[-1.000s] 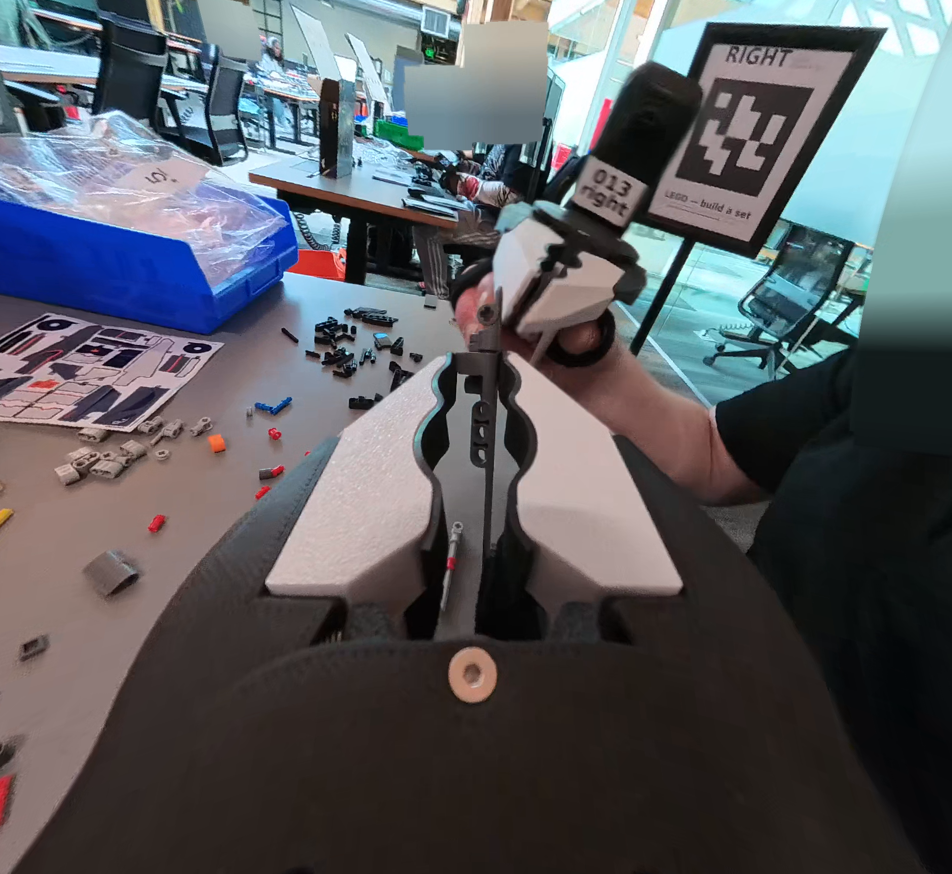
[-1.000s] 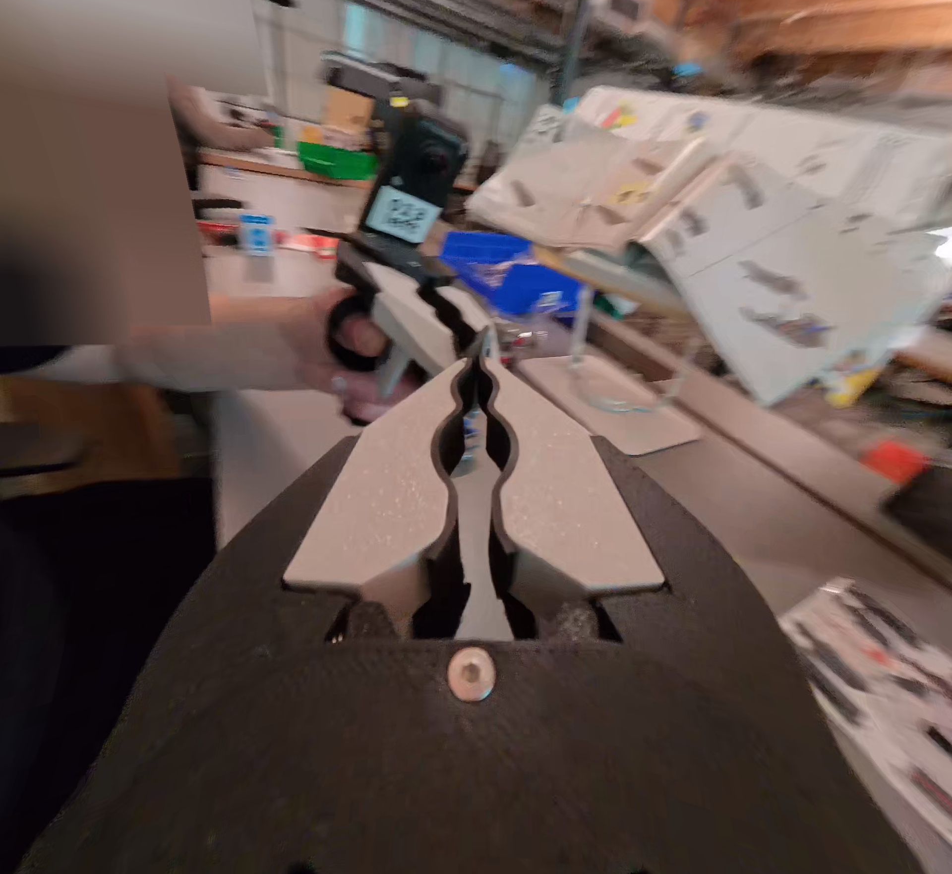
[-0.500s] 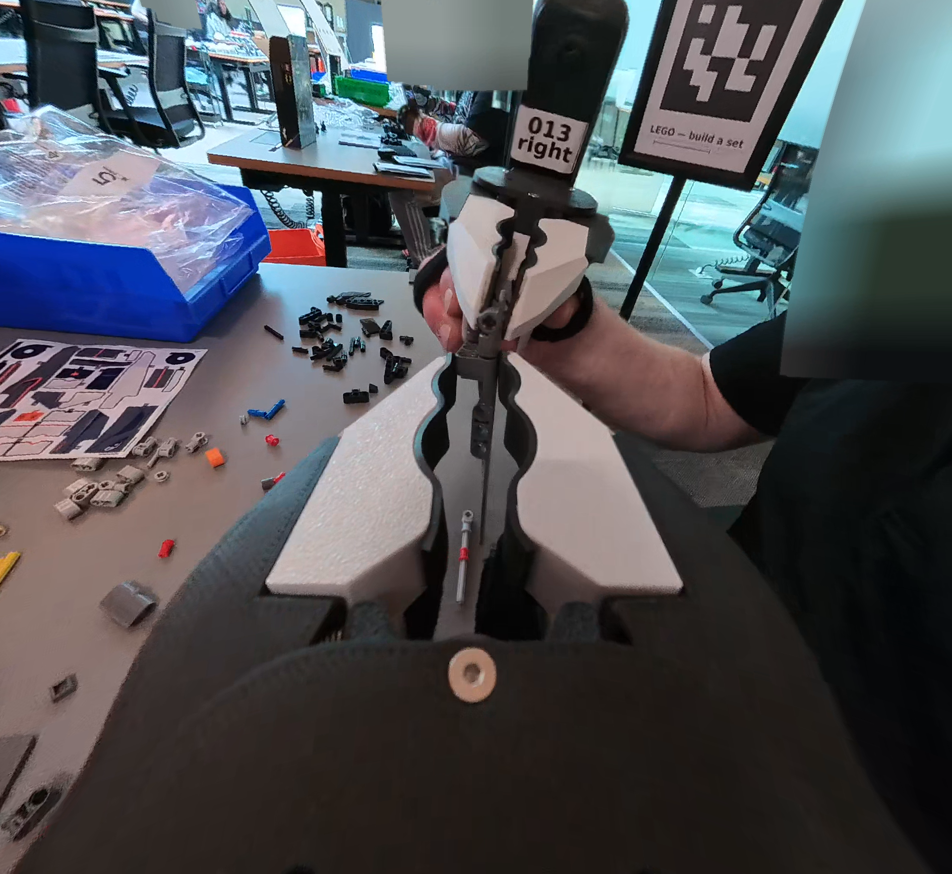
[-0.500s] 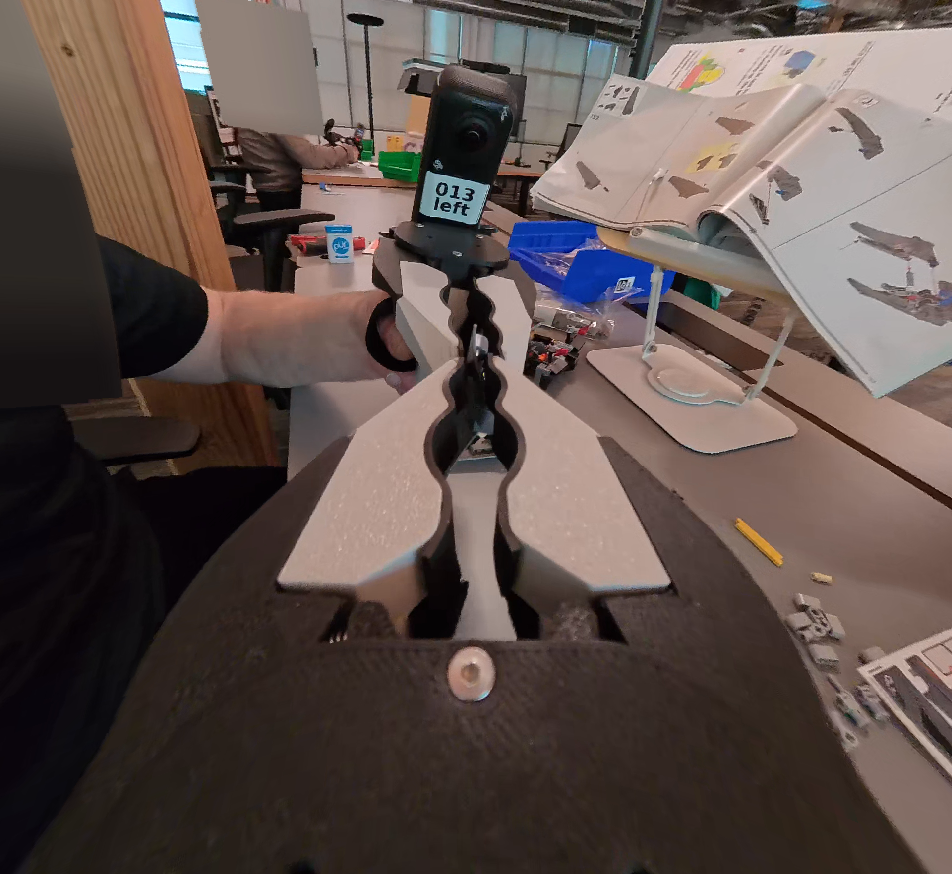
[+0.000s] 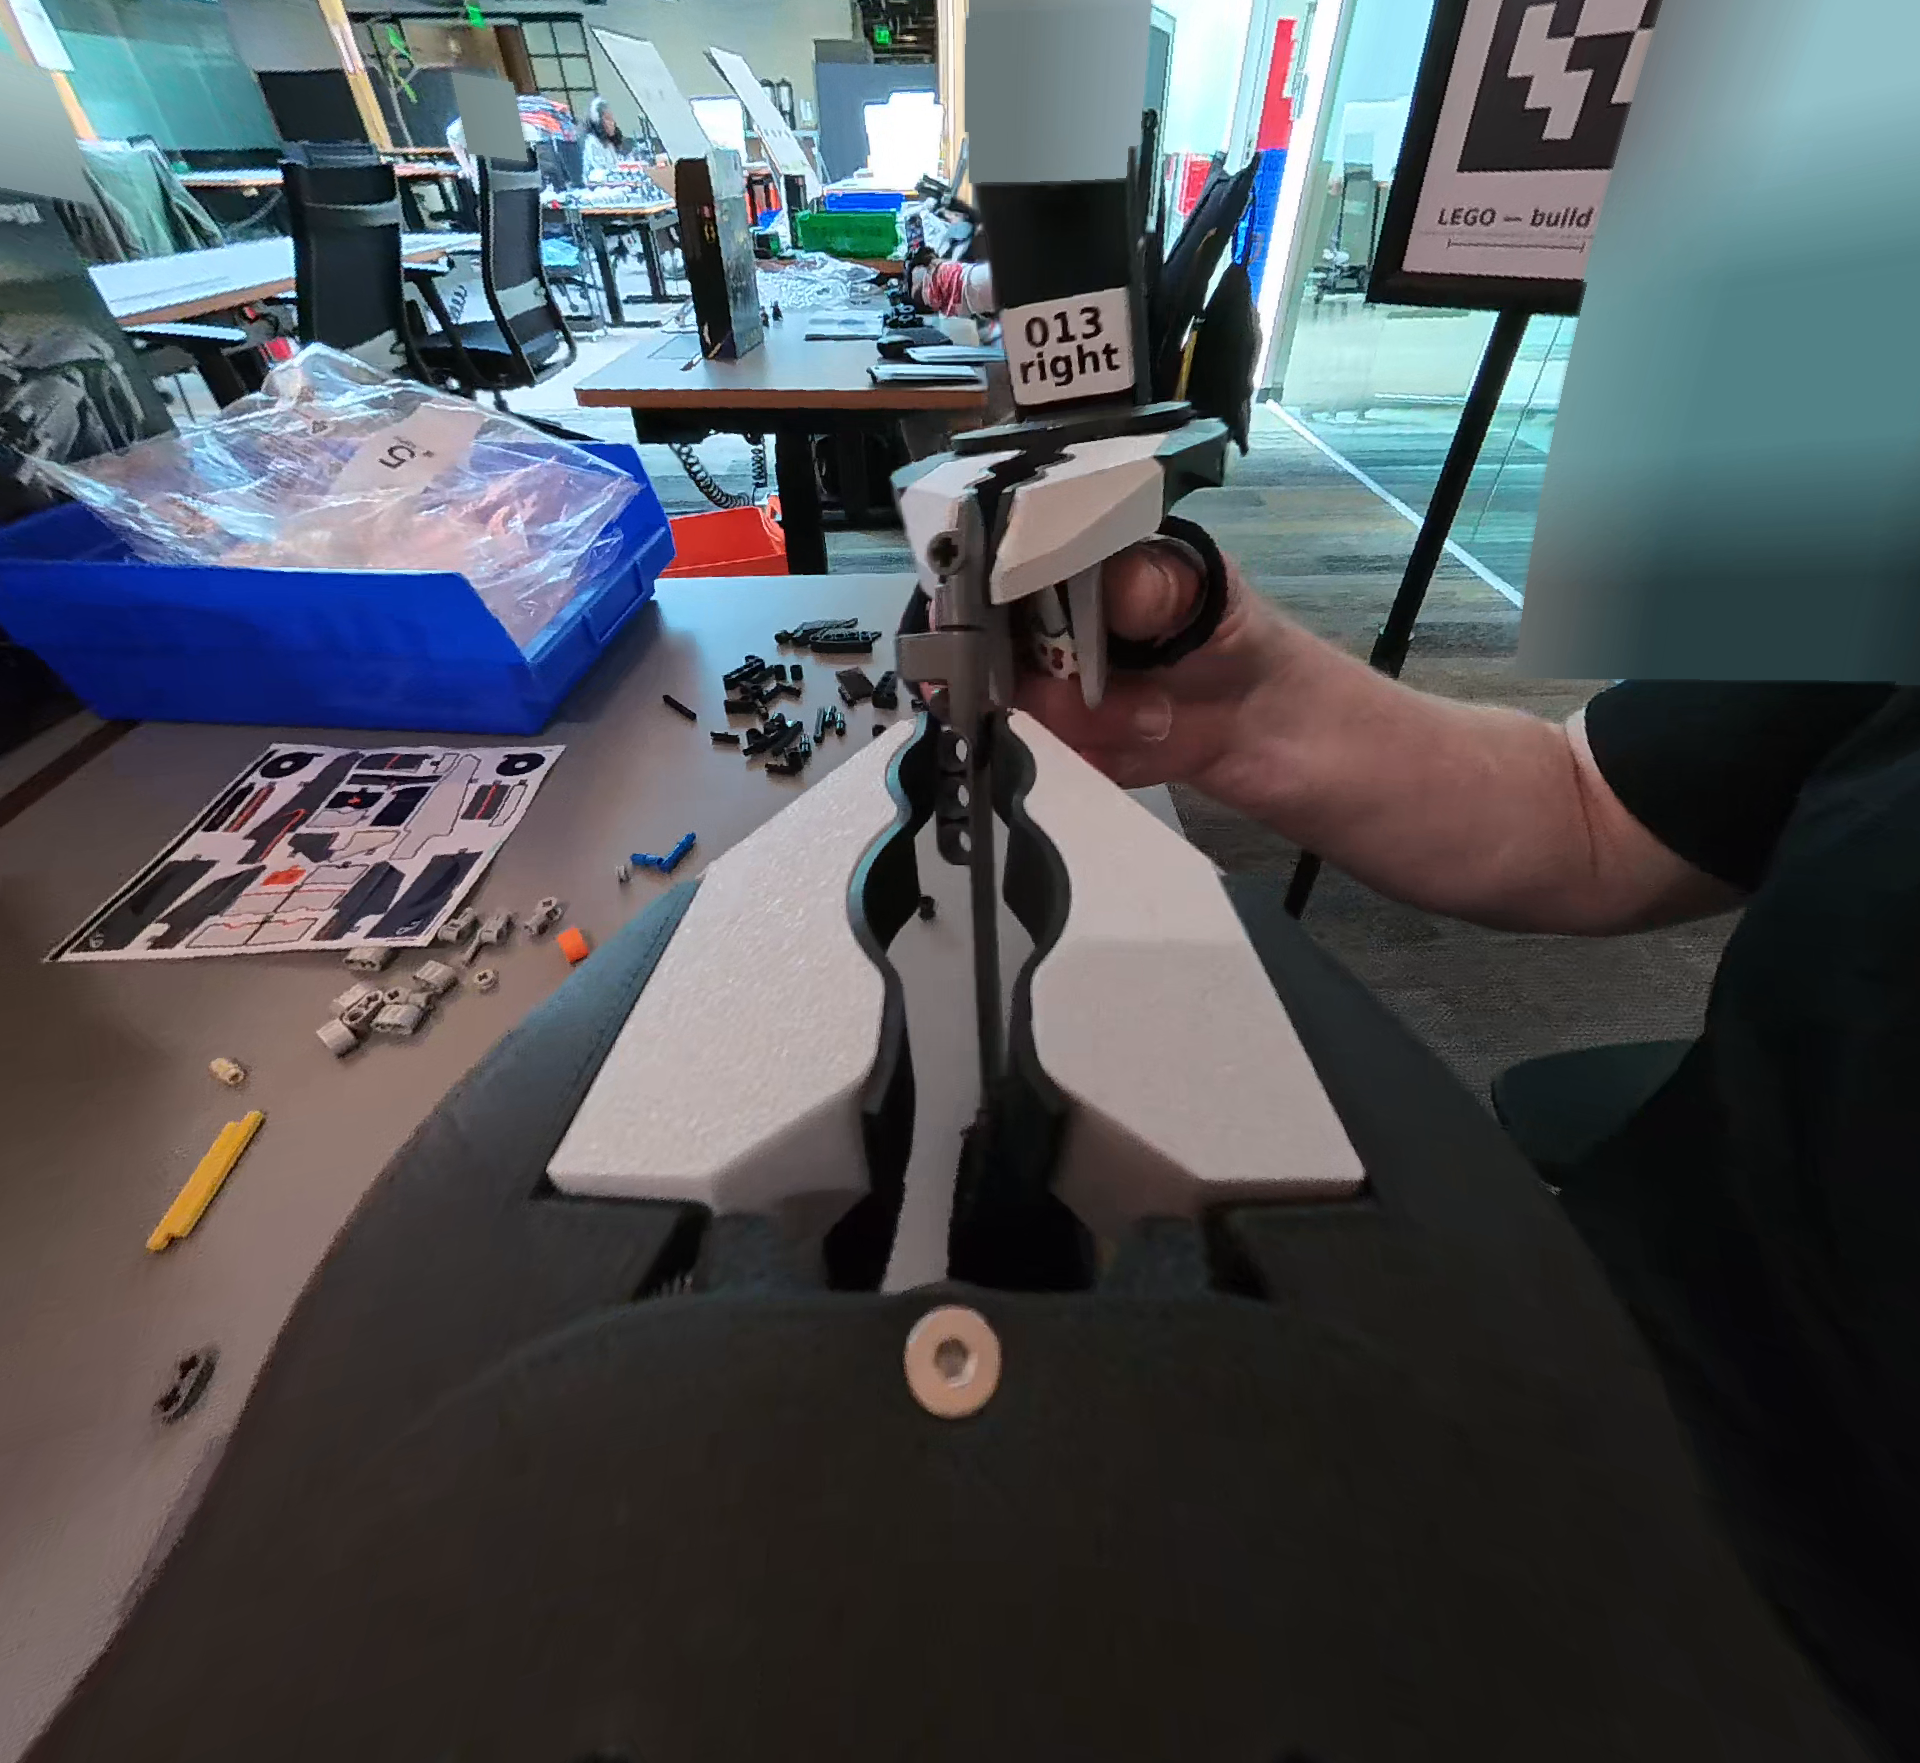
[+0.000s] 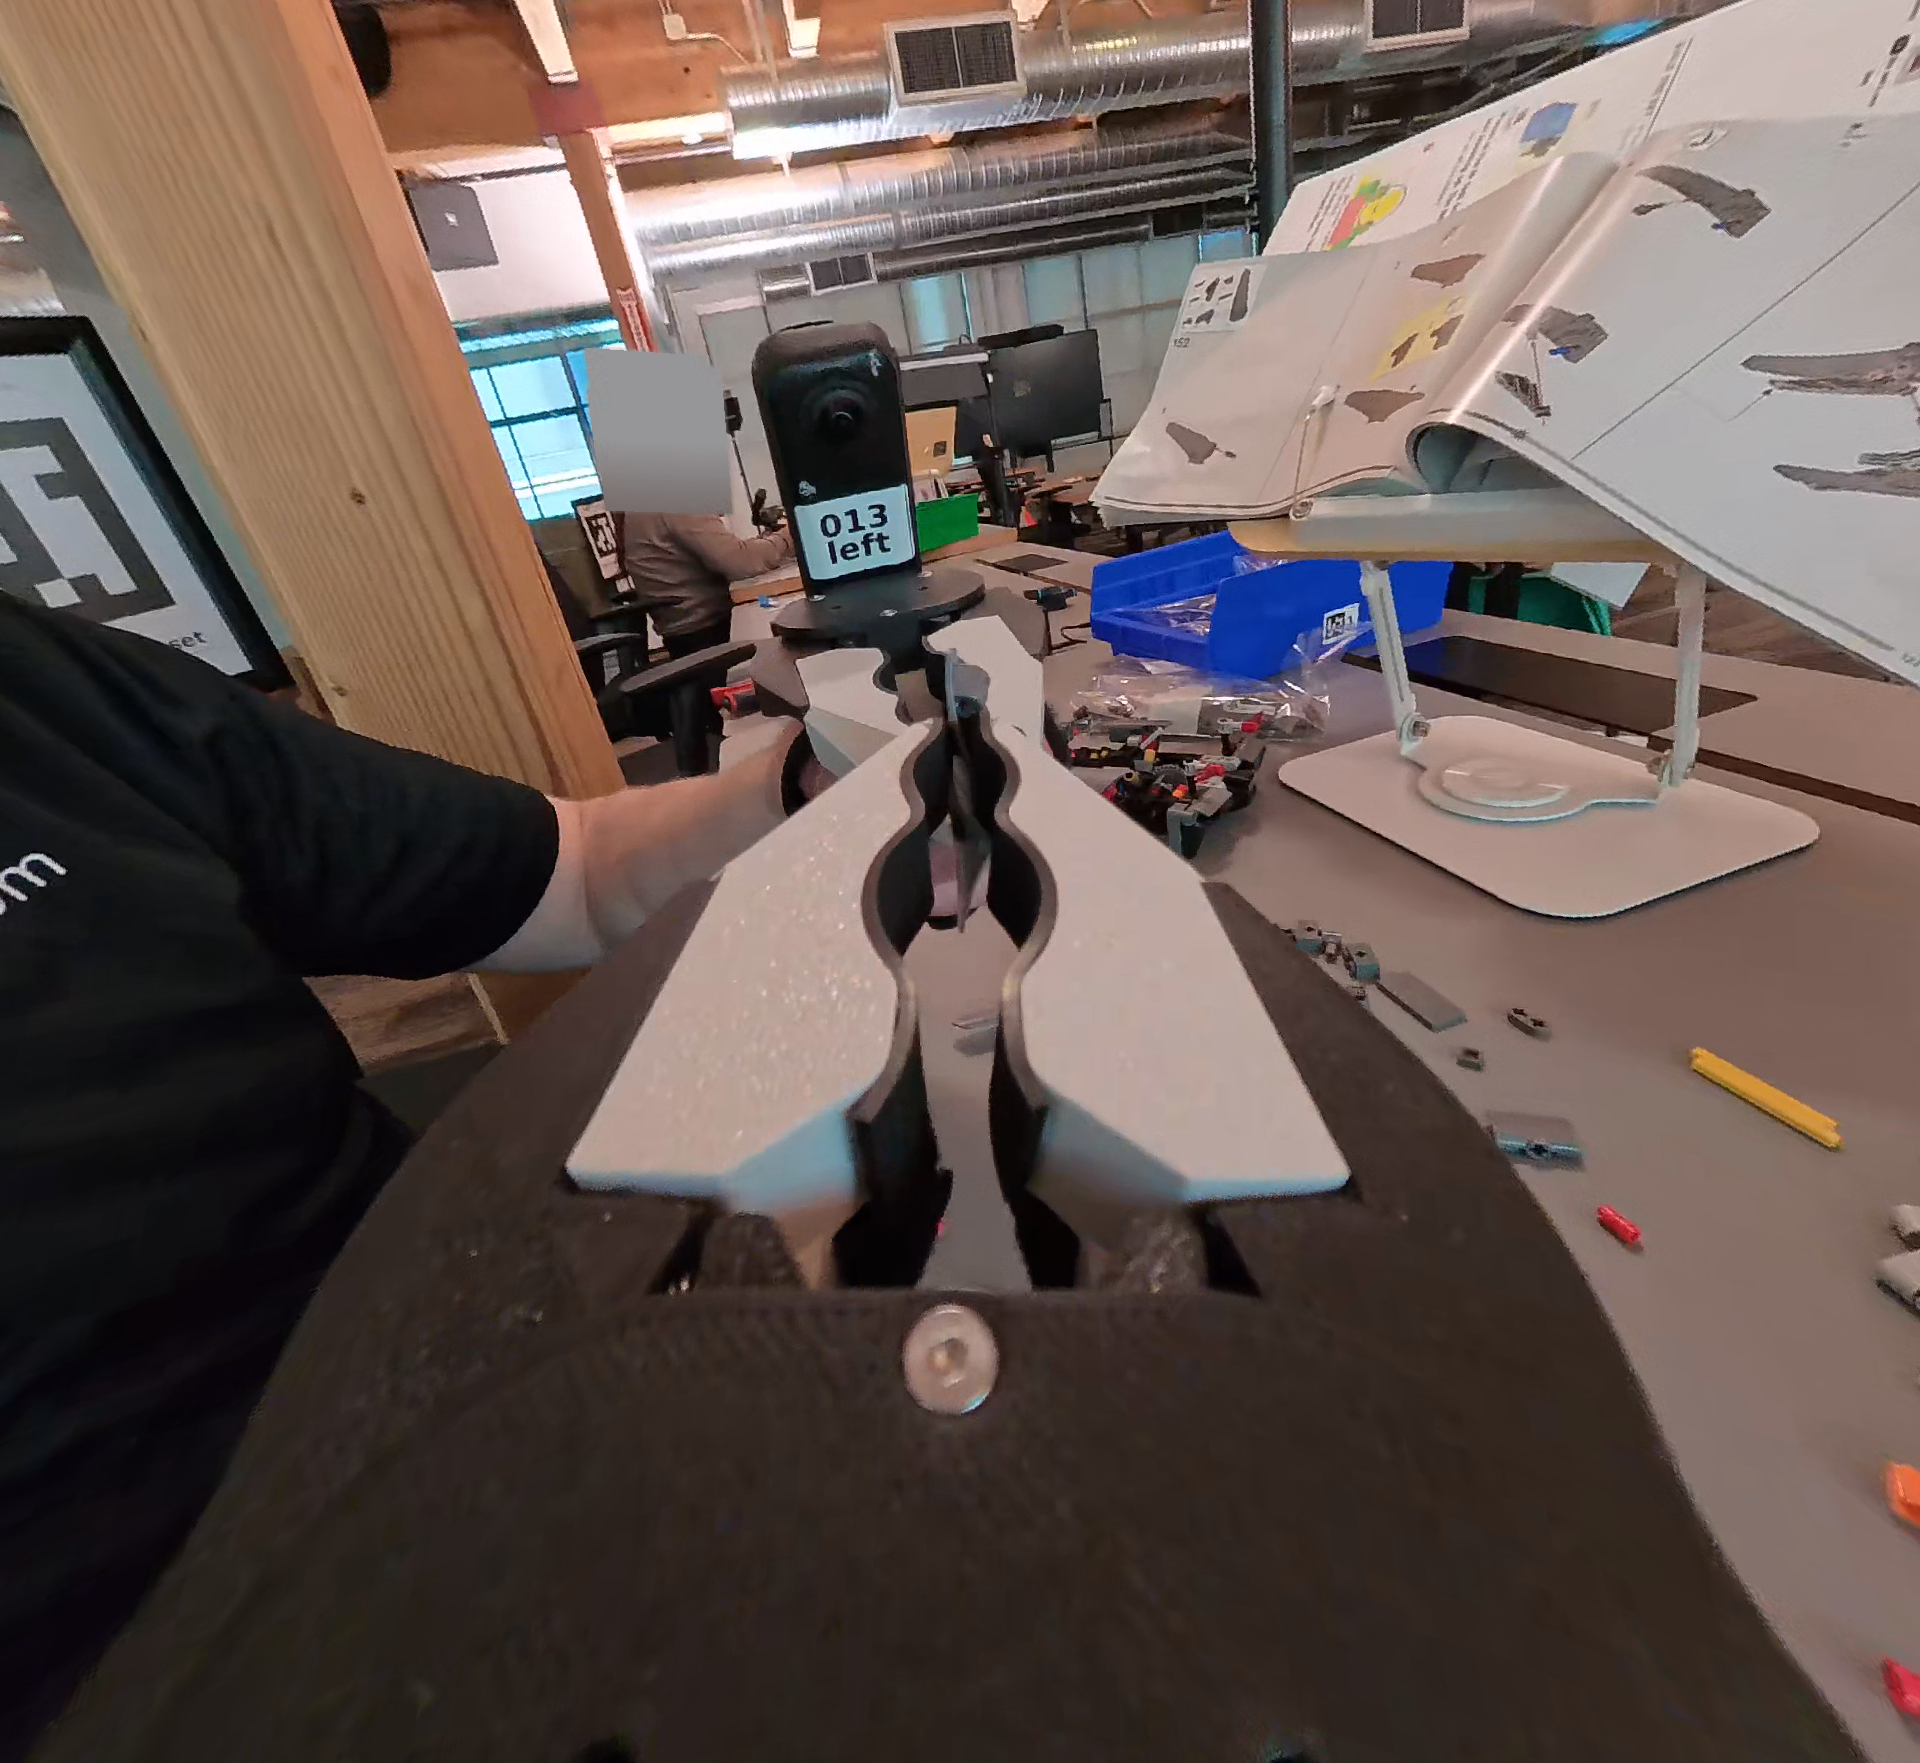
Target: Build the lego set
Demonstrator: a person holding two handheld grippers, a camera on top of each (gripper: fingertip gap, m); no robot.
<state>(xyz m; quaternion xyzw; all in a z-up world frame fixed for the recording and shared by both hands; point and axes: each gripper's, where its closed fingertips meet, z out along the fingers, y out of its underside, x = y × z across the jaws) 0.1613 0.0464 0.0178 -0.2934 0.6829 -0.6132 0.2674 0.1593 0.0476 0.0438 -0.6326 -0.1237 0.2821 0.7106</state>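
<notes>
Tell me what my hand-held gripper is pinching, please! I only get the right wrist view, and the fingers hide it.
Observer: The left wrist view shows the right hand-held gripper shut on a light grey Lego assembly with a cross-shaped axle end.
Operator: Is the other one holding it too?
Observer: The left hand-held gripper clamps a thin dark grey beam with holes, which reaches up to that assembly.
Operator: Are there stickers anywhere?
Observer: Yes, a flat printed sticker sheet lies on the grey table, left of the grippers.
</notes>
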